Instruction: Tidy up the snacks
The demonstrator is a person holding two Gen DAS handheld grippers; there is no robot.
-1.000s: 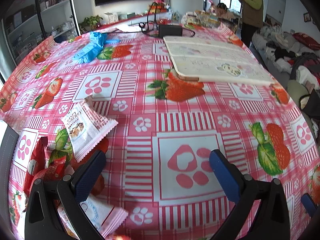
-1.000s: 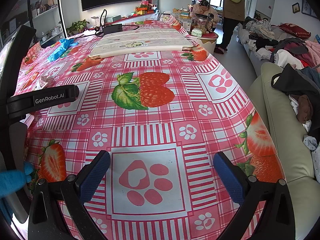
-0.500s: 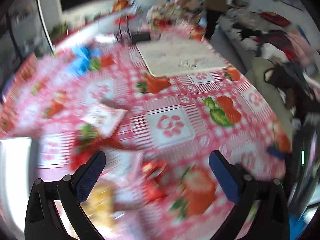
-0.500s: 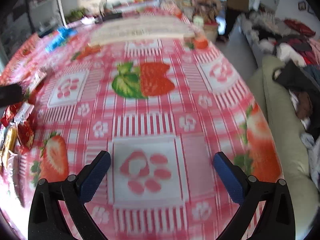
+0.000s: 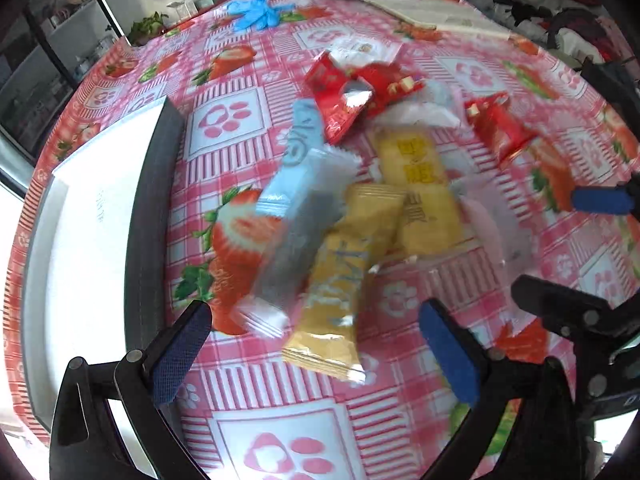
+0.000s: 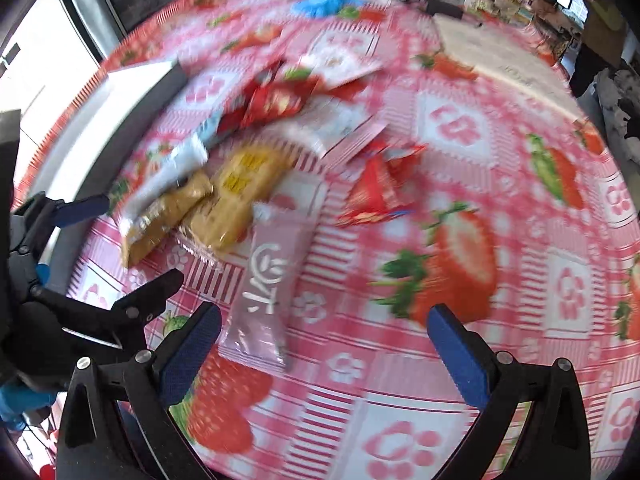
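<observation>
A loose pile of snack packets lies on the strawberry-print tablecloth [image 5: 224,120]. A long yellow packet [image 5: 340,280] lies just ahead of my open left gripper [image 5: 316,356], which holds nothing. Beside it are a clear grey packet [image 5: 296,248], a light blue packet [image 5: 296,160], a yellow biscuit pack [image 5: 420,184] and red packets [image 5: 340,96]. My right gripper [image 6: 324,352] is open and empty above a pink packet [image 6: 268,280]. More red packets [image 6: 380,192] and yellow packs [image 6: 236,196] lie beyond it.
A white tray with a dark rim [image 5: 88,220] sits left of the pile, also seen as the tray [image 6: 132,92] in the right wrist view. Blue gloves [image 5: 256,12] and a flat white board [image 5: 432,12] lie at the far side. The other gripper's frame [image 6: 48,320] is close at left.
Both grippers have swung left and tilted down from bare tablecloth onto the snack pile. The tray and packets have come into view. Both stay open.
</observation>
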